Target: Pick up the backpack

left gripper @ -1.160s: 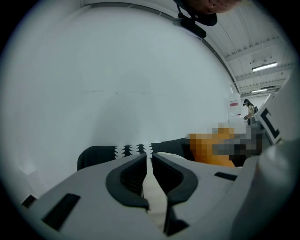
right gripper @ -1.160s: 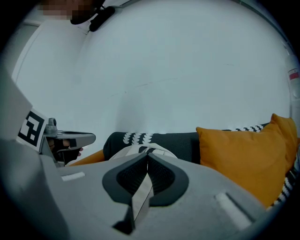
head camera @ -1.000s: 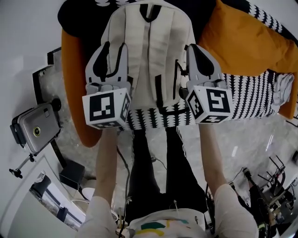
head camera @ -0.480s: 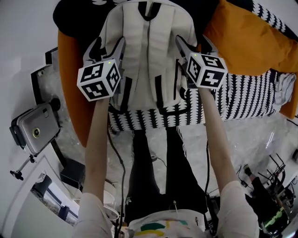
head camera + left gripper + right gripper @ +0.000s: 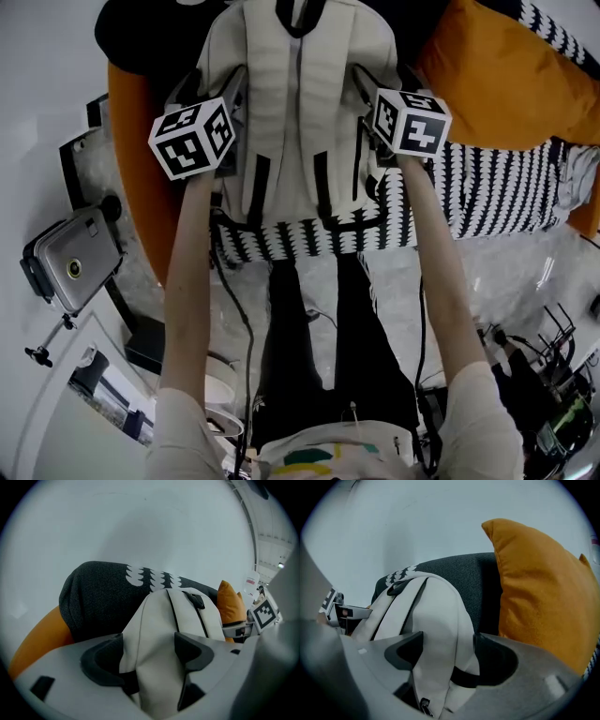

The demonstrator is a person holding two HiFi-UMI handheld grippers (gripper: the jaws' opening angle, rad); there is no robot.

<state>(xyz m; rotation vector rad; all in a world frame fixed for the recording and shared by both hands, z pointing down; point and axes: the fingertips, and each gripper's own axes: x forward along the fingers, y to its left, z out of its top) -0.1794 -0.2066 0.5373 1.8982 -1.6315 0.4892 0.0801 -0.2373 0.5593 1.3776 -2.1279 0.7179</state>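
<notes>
A cream backpack (image 5: 300, 103) with black trim lies on a seat covered in black-and-white cloth (image 5: 487, 197), its top handle pointing away from me. My left gripper (image 5: 220, 86) is at its left side and my right gripper (image 5: 380, 82) at its right side. In the left gripper view, the jaws (image 5: 150, 651) straddle a fold of the backpack (image 5: 164, 620). The right gripper view shows the same: jaws (image 5: 445, 651) around the bag's edge (image 5: 426, 606) and a black strap. Both pairs of jaws have just been opening and stand wide, not clamped.
An orange cushion (image 5: 506, 84) lies right of the backpack, close to my right gripper. Another orange cushion (image 5: 131, 169) curves round the left. A dark grey cushion (image 5: 98, 597) sits behind the bag against a white wall. A grey device on a stand (image 5: 70, 258) is on the floor at the left.
Both grippers have moved away from me and down, from above the backpack's front to its two sides. Their marker cubes have tilted forward.
</notes>
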